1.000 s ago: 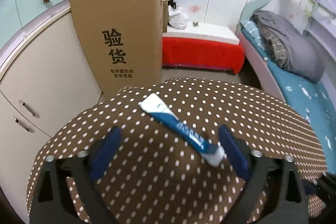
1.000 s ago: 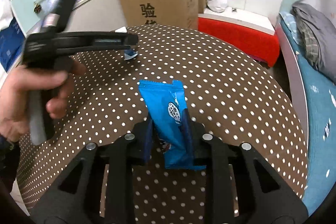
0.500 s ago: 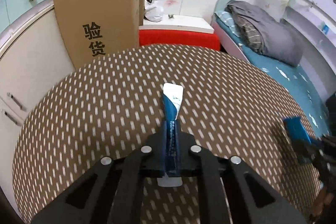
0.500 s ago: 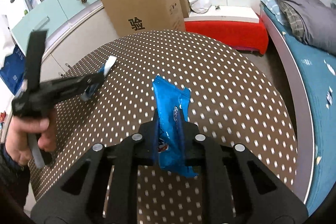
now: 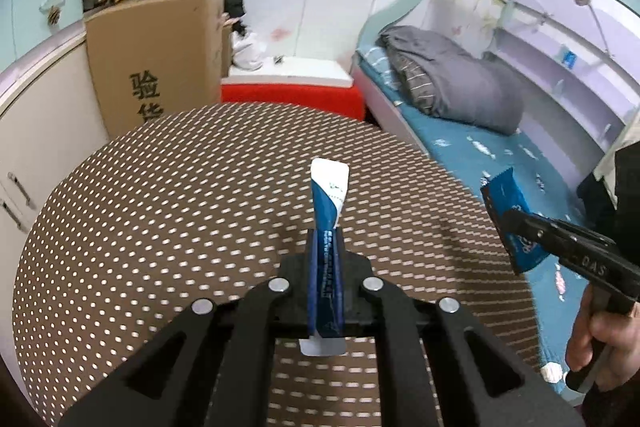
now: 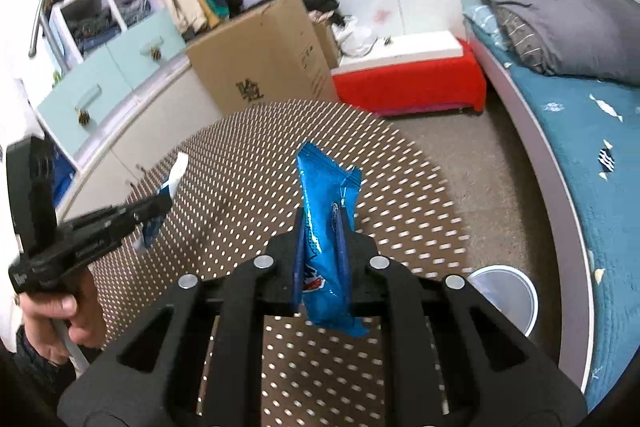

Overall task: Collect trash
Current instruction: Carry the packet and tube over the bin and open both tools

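In the left wrist view we see our left gripper [image 5: 325,247] clamped tight on a slim blue and white sachet [image 5: 329,203], whose white top sticks up past the fingers while its lower end pokes out below them. It hangs above the round table [image 5: 160,211], which wears a brown cloth with white dots. At the right edge of this view our right gripper [image 5: 516,223] comes in from the side, pinching a blue wrapper [image 5: 510,199], with our hand [image 5: 600,339] around its handle. Only this view shows the shelves [image 5: 560,67] beside the bed [image 5: 460,143].

The right wrist view gives us the wrapper [image 6: 326,203] from close up: the right gripper [image 6: 320,231] has its jaws drawn narrow and squeezed on the crumpled blue packet, which stands up between the fingers above the table [image 6: 248,155]. The left gripper [image 6: 154,207] appears here from the side at the left, holding the sachet [image 6: 176,175], with our other hand [image 6: 68,319] below it. Only this view shows a white bin [image 6: 516,291] on the floor just beside the table, between it and the bed [image 6: 592,147], and the open cubby shelves [image 6: 92,3] at the upper left.

Both views share the cardboard box [image 5: 156,67] against the cupboards and the red bench [image 5: 292,99] behind the table. Both pieces of trash are off the tabletop, each in its own gripper.
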Motion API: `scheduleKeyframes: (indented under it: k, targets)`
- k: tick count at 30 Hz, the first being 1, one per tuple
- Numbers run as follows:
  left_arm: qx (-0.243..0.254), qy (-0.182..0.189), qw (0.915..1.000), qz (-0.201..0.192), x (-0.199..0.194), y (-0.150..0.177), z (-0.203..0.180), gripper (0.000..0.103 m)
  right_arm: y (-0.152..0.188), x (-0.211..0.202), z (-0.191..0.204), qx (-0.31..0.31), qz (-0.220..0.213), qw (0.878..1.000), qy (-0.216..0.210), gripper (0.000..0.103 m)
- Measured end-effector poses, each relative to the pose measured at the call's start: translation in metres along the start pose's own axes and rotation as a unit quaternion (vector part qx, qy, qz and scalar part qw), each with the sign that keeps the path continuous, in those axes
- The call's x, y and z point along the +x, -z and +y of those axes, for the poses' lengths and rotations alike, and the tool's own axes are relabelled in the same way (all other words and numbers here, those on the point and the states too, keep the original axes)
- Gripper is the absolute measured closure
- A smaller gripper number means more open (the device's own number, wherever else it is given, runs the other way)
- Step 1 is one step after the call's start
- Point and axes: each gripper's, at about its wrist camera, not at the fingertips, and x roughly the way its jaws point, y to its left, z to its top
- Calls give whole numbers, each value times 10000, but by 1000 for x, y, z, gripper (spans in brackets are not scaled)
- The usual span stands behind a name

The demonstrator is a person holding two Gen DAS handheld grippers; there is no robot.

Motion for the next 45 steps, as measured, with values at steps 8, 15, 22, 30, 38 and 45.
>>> scheduleKeyframes:
  k: [8, 15, 22, 30, 38, 45]
  targets:
    - [348, 462, 9983, -70, -4, -10, -68, 97, -8, -43, -87, 635, -329, 9965, 432, 89]
    - [719, 729, 9947, 32, 12, -15, -126, 97, 28, -7, -191, 1682, 180, 9835, 637, 89]
    - [1083, 787, 9908, 211, 39, -20, -172, 97, 72, 59, -268, 2612, 900, 9579, 783, 50]
    - [1421, 878, 9847, 506, 79, -25, -217, 97, 101, 57, -307, 3134, 704, 9415, 1016, 21]
    - [1763, 1133, 9720, 1067, 136, -18, -277, 97, 87, -21, -308, 2970, -129, 9478, 1157, 13]
    - [1965, 1232, 9542, 1892, 204, 0, -325, 96, 76, -64, -316, 2907, -549, 9467, 1275, 10]
